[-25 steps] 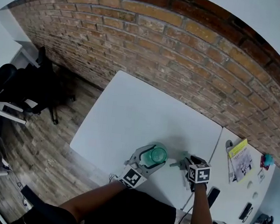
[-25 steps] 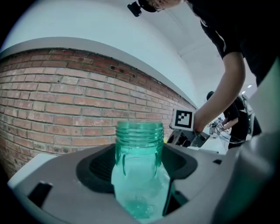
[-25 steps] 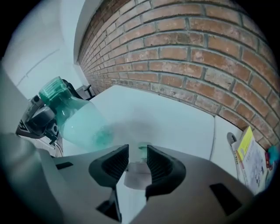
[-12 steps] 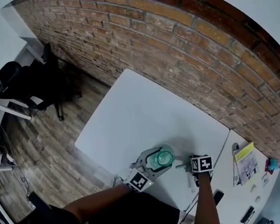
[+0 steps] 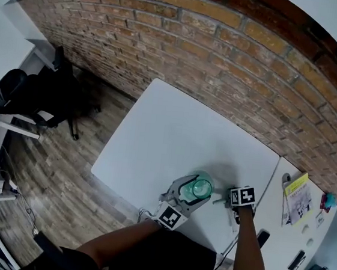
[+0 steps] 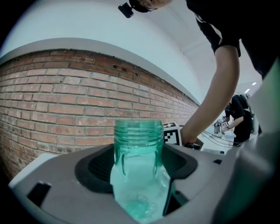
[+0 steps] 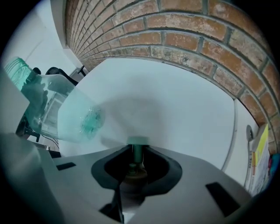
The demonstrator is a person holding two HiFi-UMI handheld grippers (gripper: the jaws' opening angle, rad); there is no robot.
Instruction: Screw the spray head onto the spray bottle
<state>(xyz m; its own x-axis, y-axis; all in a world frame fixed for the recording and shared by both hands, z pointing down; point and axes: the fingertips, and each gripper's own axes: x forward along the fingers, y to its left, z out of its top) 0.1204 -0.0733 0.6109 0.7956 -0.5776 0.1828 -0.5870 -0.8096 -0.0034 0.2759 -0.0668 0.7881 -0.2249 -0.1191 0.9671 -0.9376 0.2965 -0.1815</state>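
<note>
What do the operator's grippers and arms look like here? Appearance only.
Both the left gripper and right gripper are light grey moulded shells with dark curved jaw pads. Each carries a white cube with black square markers: left, right. The person wears a black short-sleeved top; forearms bare. The right gripper's jaws have just been closing, a green-tipped spray head between them.

Black short-sleeved shirt [image 5: 160, 260] here; grey left gripper [image 5: 198, 188] and right gripper [image 5: 226, 202], dark-padded, both topped with black-and-white marker cubes [image 5: 241, 196].
</note>
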